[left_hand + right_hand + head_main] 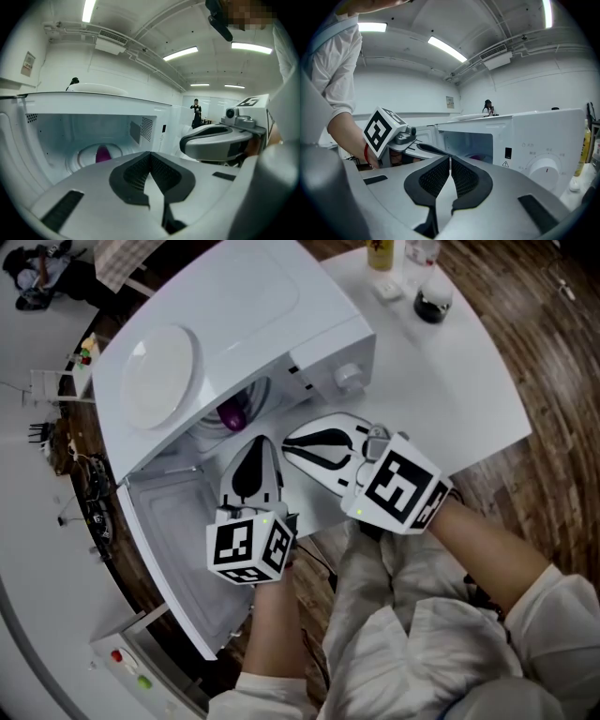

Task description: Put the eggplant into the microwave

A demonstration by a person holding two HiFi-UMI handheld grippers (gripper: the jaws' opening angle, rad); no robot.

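The purple eggplant (pixel 231 412) lies inside the open white microwave (pixel 272 324), on the round turntable (pixel 89 157); in the left gripper view the eggplant (pixel 102 153) shows deep in the cavity. My left gripper (pixel 260 444) hangs just outside the opening, shut with nothing between its pads (pixel 140 171). My right gripper (pixel 291 439) sits beside it to the right, in front of the control panel, also shut and empty. The left gripper (pixel 151 154) points into the cavity. The right gripper (pixel 450 160) faces the opening from the right, and only a sliver of the eggplant (pixel 477 157) shows there.
The microwave door (pixel 178 549) hangs open toward me at the lower left. A white plate (pixel 159 376) rests on top of the microwave. Two dials (pixel 349 378) are on the panel. A dark bowl (pixel 432 306) and bottles stand at the table's far right.
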